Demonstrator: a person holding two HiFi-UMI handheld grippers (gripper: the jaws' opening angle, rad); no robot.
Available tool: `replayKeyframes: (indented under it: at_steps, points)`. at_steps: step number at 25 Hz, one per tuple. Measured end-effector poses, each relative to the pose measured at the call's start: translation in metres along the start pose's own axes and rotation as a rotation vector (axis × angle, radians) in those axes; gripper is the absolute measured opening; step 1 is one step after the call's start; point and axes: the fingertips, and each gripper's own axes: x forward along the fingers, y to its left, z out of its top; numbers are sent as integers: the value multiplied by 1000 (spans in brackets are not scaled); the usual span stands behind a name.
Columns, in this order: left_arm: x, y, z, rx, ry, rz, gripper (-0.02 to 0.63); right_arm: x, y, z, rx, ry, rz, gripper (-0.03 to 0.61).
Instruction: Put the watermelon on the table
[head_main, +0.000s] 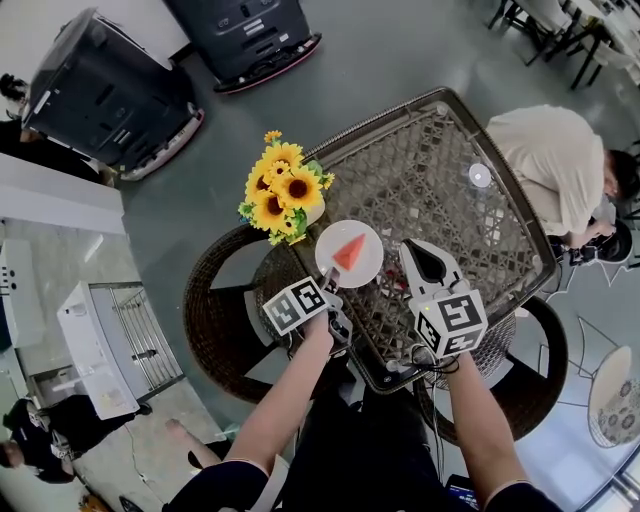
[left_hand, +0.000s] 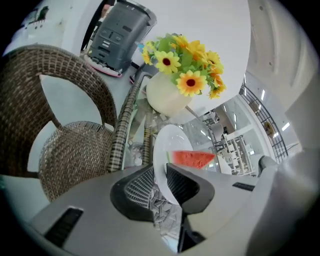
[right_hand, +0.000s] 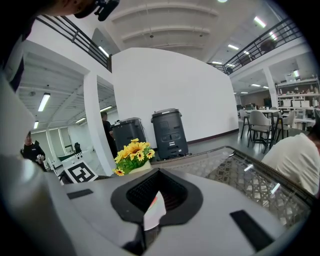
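Note:
A red watermelon slice (head_main: 348, 254) with a green rind lies on a white plate (head_main: 366, 238) over the near left part of the wicker-and-glass table (head_main: 440, 170). My left gripper (head_main: 328, 284) is shut on the plate's near rim. In the left gripper view the plate (left_hand: 172, 140) runs edge-on between the jaws of the left gripper (left_hand: 161, 178), with the slice (left_hand: 193, 158) just beyond. I cannot tell whether the plate rests on the glass. My right gripper (head_main: 411, 250) hovers just right of the plate, jaws together. In its own view the right gripper (right_hand: 155, 201) has a small white, red-edged tab at the seam.
A vase of sunflowers (head_main: 282, 192) stands on the table's left corner, close behind the plate. A small round white object (head_main: 480, 175) lies far right on the glass. Wicker chairs (head_main: 215, 320) flank the near side. A seated person (head_main: 560, 165) is at the right edge.

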Motion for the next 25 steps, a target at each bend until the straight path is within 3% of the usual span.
replayKeyframes:
  at_steps: [12, 25]
  points:
    - [-2, 1, 0, 202, 3, 106, 84, -6, -10, 9, 12, -23, -9, 3]
    - [-16, 2, -5, 279, 24, 119, 84, -14, -2, 19, 4, -39, -17, 3]
